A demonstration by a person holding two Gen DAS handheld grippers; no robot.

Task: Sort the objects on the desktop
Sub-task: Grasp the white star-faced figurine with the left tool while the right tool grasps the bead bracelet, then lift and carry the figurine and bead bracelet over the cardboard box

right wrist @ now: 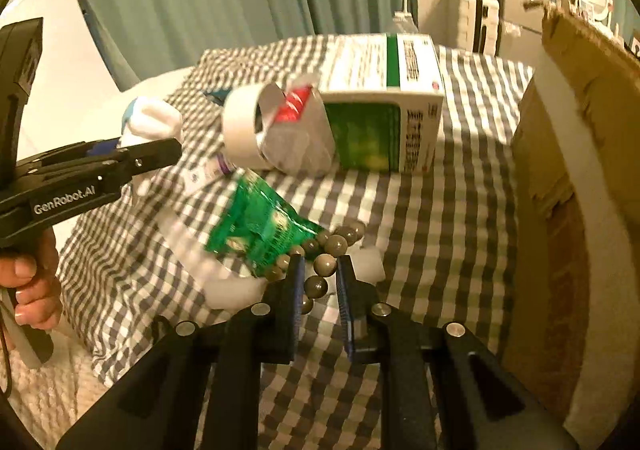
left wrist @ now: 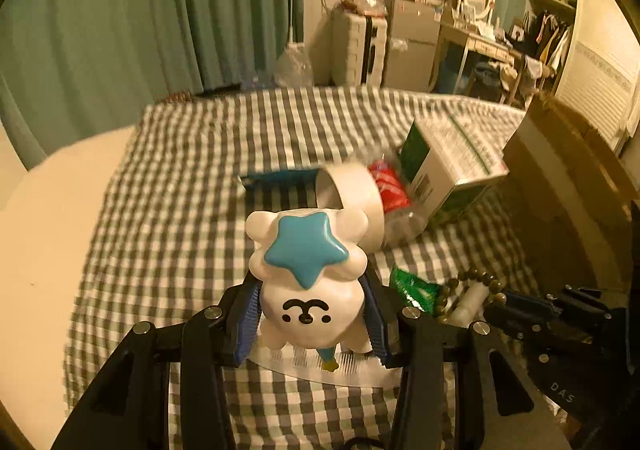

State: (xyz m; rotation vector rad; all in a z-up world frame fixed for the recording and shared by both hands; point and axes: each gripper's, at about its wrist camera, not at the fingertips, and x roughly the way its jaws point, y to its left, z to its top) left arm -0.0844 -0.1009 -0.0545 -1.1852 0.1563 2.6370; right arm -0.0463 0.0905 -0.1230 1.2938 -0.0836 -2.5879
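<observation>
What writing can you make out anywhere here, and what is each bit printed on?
"GenRobot.AI": on the side of the left gripper, seen from the right wrist camera.
"DAS": on the black body of the right gripper, seen from the left wrist camera.
Green and white box: dense print, too blurred to read.
Green packet: print unreadable.

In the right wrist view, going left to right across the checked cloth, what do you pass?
White figurine → tape roll → green-and-white box → cardboard box.
</observation>
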